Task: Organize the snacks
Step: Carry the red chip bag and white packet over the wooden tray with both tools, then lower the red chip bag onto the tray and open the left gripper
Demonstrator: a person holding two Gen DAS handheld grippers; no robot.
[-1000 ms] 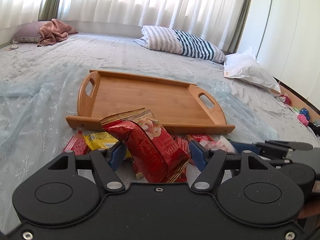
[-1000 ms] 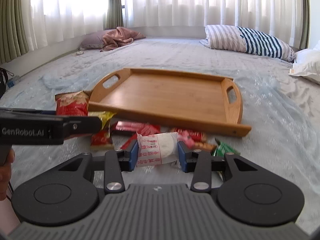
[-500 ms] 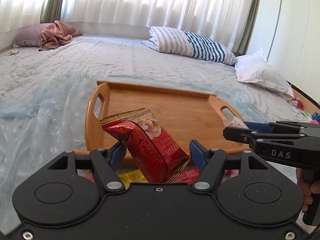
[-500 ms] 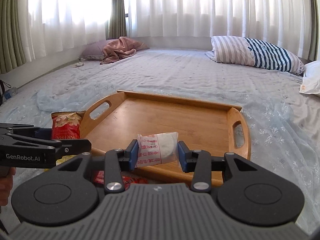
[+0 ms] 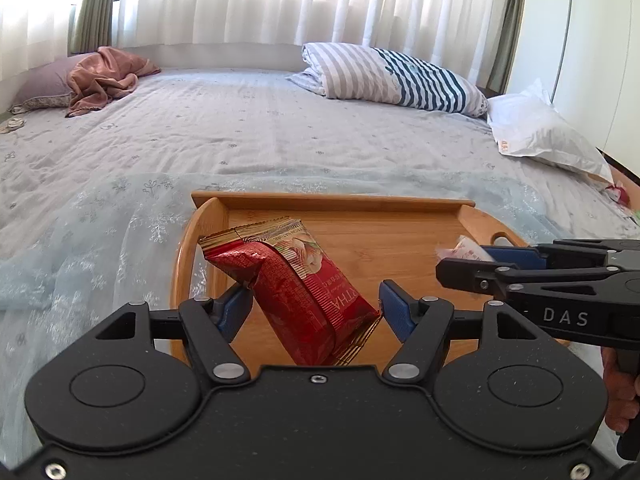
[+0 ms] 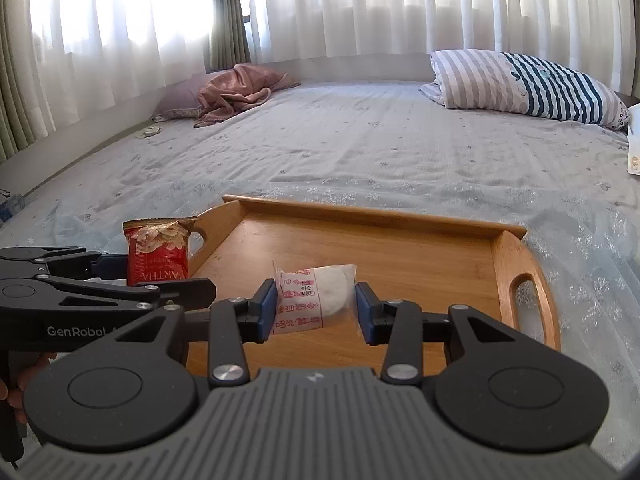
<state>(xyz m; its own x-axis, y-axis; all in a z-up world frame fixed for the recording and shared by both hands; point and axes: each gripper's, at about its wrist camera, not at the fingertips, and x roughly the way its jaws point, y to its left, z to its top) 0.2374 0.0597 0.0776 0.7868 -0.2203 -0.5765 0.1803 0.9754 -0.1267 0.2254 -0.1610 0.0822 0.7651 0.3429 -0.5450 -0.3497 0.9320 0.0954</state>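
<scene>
In the left wrist view, a rectangular bamboo tray with raised rims and cut-out handles (image 5: 352, 203) is seen on the pale blue bed (image 5: 240, 140), its floor bare and the bed around its far rim open up to the striped pillow (image 5: 400, 76) and the white plastic bag (image 5: 536, 132). The left gripper (image 5: 312, 300) is held above the near left part of the tray. A red foil snack packet with a gold crimped top (image 5: 296, 280) is clamped between its blue fingers (image 5: 234, 306), standing tilted, its top leaning toward the tray's left handle. At the right edge, the right gripper (image 5: 472, 258) is seen side-on above the tray's right handle.

In the right wrist view, the tray (image 6: 360, 210) lies directly below, with bare wood ahead up to the far rim and the right handle close at the side. The right gripper (image 6: 316, 308) is closed on a clear-wrapped white round cake with red print (image 6: 316, 296), pinched at both sides by the fingers (image 6: 266, 312). The left gripper (image 6: 172, 280) and its red packet (image 6: 158, 252) are seen beside the left handle.
</scene>
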